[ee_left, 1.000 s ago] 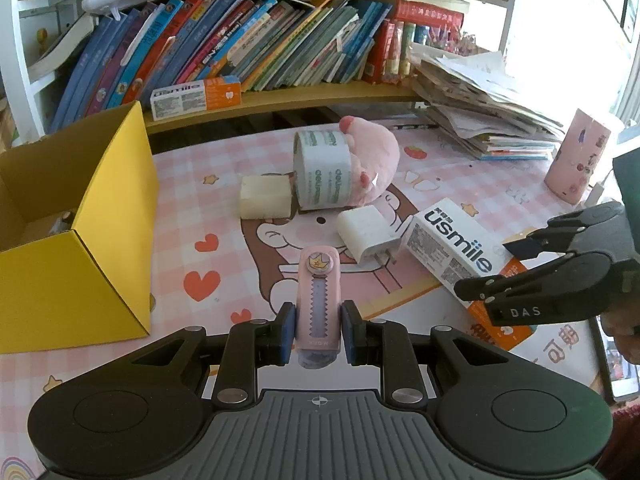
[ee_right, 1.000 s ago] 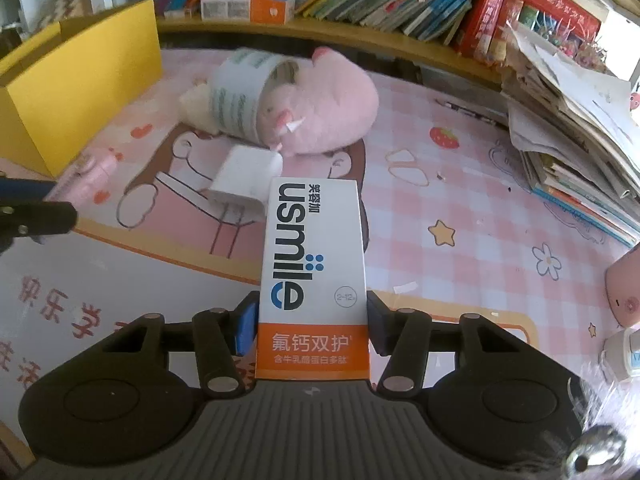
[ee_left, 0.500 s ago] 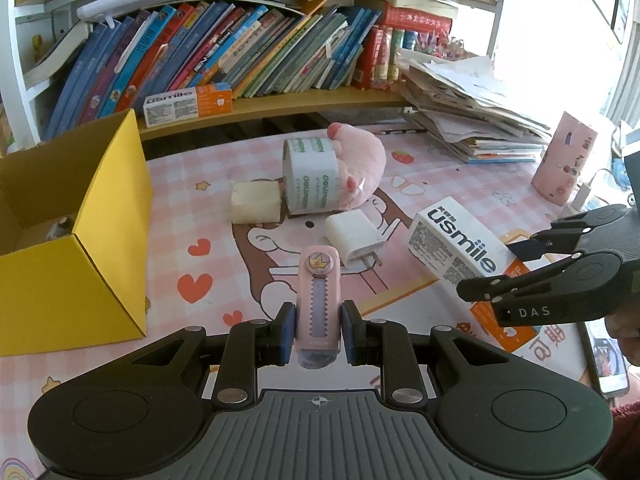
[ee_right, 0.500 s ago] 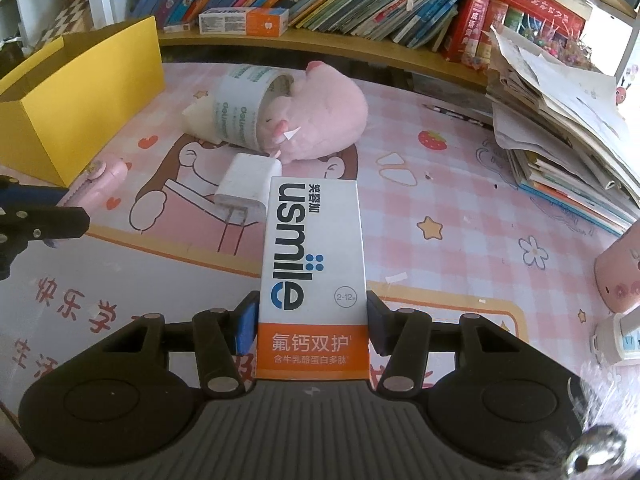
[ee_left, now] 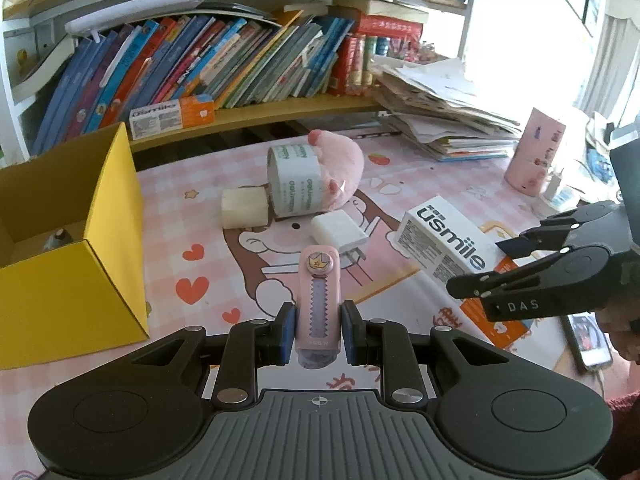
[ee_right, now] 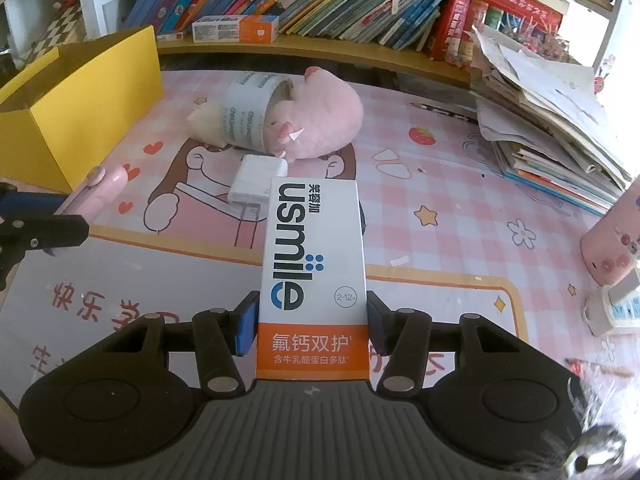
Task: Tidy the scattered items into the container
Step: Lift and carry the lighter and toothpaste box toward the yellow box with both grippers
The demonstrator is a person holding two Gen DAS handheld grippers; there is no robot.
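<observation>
My left gripper [ee_left: 318,330] holds the pink cutter [ee_left: 319,292], my right gripper [ee_right: 312,330] the toothpaste box [ee_right: 314,264]; tape [ee_left: 294,184], plush [ee_left: 340,168], charger [ee_left: 338,232] and eraser [ee_left: 244,208] remain outside the yellow box [ee_left: 116,216].

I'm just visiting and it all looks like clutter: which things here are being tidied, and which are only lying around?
Being tidied:
- pink case, in left claw
- usmile box, in right claw
- charger
- tape roll
- plush pig
- eraser block
- yellow box

Lying around:
- shelf books
- paper stack
- pink cup
</observation>
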